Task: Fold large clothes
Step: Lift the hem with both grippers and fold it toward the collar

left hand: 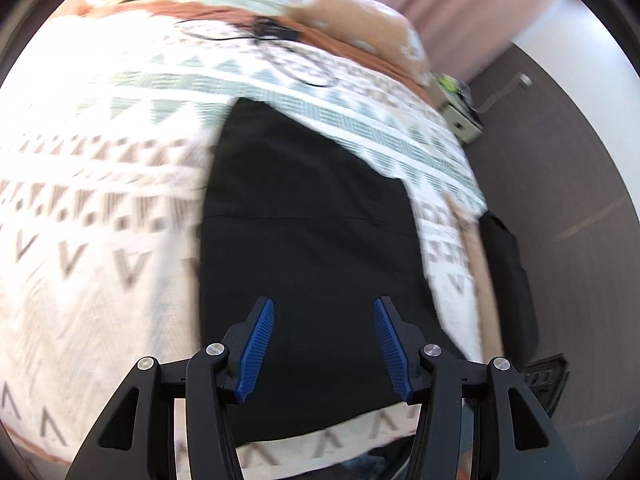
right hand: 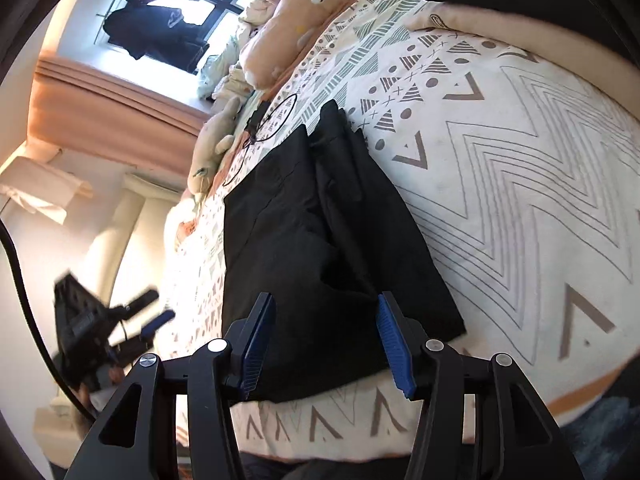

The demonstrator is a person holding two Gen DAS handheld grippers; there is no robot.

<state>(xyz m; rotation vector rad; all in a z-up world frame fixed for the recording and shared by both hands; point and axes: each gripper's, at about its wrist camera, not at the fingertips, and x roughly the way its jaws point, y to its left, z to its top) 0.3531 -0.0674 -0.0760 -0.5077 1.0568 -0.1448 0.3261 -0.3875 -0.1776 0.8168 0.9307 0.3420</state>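
Observation:
A black garment lies folded into a long flat rectangle on the patterned bedspread. My left gripper hovers open over its near end, with nothing pinched between the blue pads. In the right wrist view the same black garment shows overlapping layers and a near edge close to the bed's edge. My right gripper stands open above that near edge, its pads clear of the cloth. The left gripper appears blurred at the left, off the bed's side.
Plush toys and a peach pillow lie at the head of the bed beside a looped black cable. Another dark cloth hangs at the bed's right edge. A bedside box stands on the dark floor.

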